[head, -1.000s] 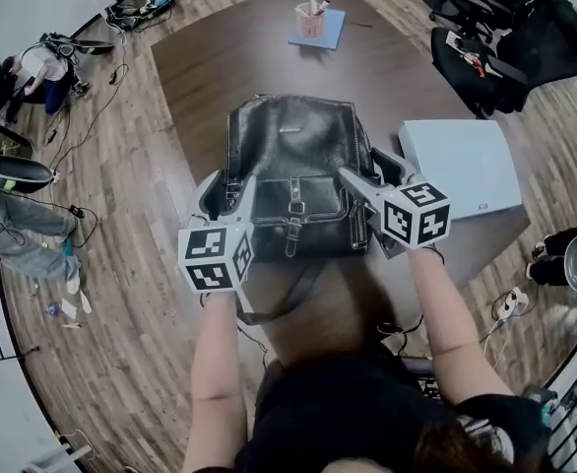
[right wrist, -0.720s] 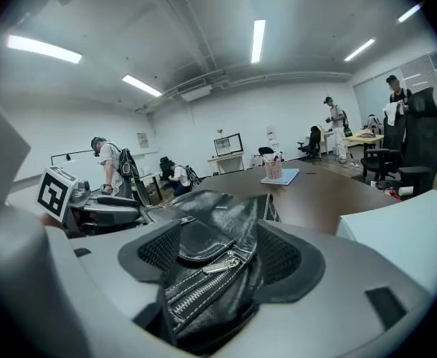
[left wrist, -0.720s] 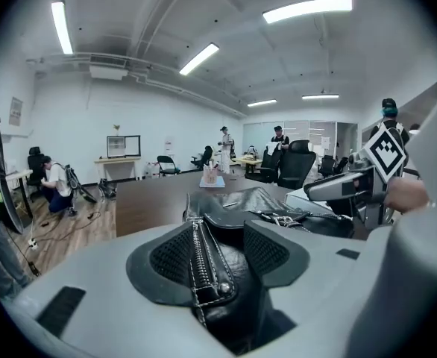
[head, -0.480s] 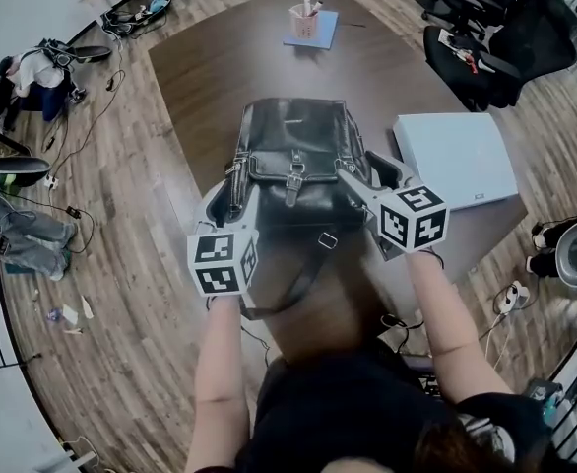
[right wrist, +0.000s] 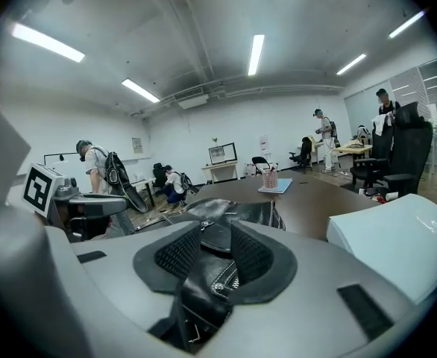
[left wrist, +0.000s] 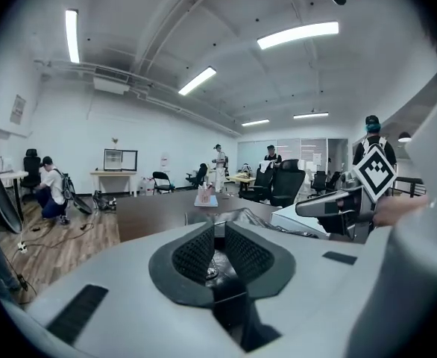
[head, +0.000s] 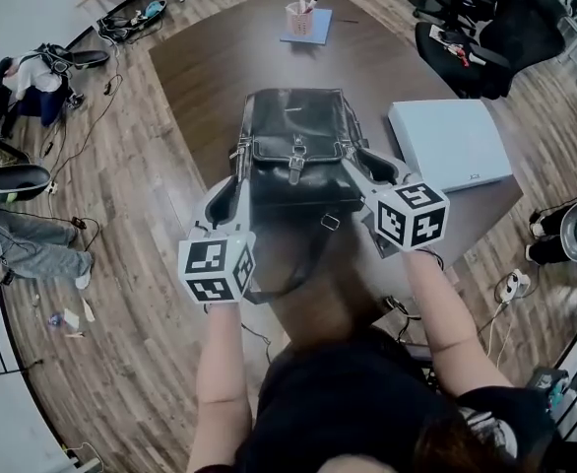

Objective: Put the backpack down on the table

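Even light from ceiling strip lights [left wrist: 298,34]; fisheye-warped edges.

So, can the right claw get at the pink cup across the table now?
Probably not: the right claw has just been closing on the backpack, which lies between it and the cup far across the table.

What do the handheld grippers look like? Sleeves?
Left gripper and right gripper: light grey shells, each with a white cube bearing black square markers. Fingers are black with a ribbed texture. The person wears a black short-sleeved top; forearms bare.
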